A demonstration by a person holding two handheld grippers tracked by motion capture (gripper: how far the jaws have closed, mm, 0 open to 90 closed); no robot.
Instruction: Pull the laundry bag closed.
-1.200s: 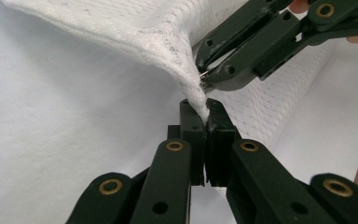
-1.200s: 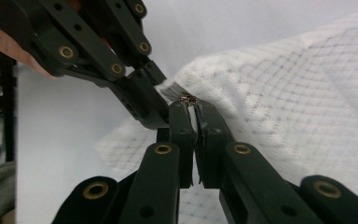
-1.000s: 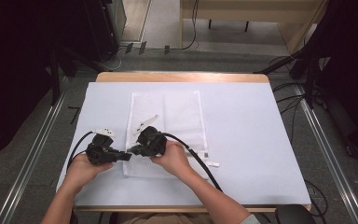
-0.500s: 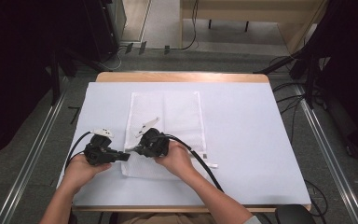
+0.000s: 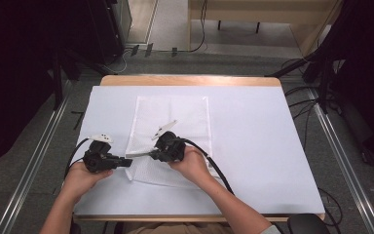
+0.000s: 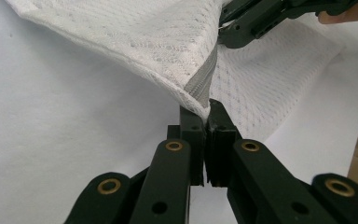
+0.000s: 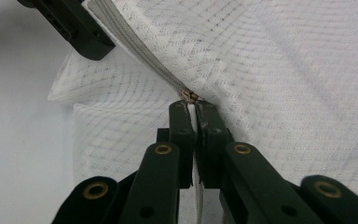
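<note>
white mesh bag [image 5: 173, 131]: left claw [image 6: 204, 109] pinches its zipper-end corner, right claw [image 7: 192, 106] clamps the zipper pull [image 7: 189, 96].

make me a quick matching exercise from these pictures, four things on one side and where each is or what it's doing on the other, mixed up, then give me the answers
1. left gripper
2. right gripper
3. mesh bag
4. zipper

A. grey, runs along the bag's edge
B. white, lies on the table cover
C. shut on the bag's corner at the zipper's end
D. shut on the zipper pull

Pairs: 1-C, 2-D, 3-B, 4-A
</note>
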